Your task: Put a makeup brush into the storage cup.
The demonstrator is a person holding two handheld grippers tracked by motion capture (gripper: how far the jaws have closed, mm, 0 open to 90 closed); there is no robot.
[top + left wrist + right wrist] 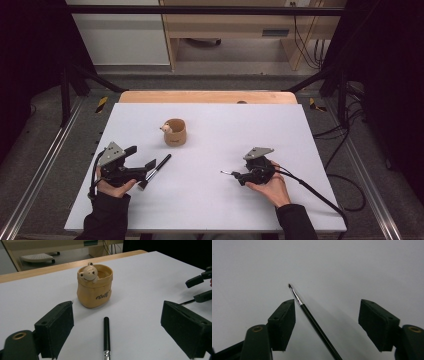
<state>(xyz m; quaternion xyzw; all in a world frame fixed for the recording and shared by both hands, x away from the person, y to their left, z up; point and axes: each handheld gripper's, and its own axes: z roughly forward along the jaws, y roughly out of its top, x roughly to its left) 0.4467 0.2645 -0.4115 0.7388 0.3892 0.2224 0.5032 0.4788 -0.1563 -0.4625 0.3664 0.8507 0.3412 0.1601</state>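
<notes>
A tan pouch-shaped cup (175,132) (94,286) with a small bear figure on its rim stands upright a little left of the table's middle. A black-handled brush (156,170) (106,336) lies flat on the table in front of it, between the wide jaws of my left gripper (141,157) (117,315), which is open. A thin black brush with a fine tip (227,173) (312,317) lies on the white surface between the jaws of my right gripper (239,176) (328,308). That gripper is open, with the brush nearer the left pad and untouched.
The white tabletop (215,200) ends in a wooden strip (207,96) at the far side. Metal frame rails run along both sides, and cables (340,150) lie on the floor to the right. The other gripper (200,287) shows at the right edge of the left gripper view.
</notes>
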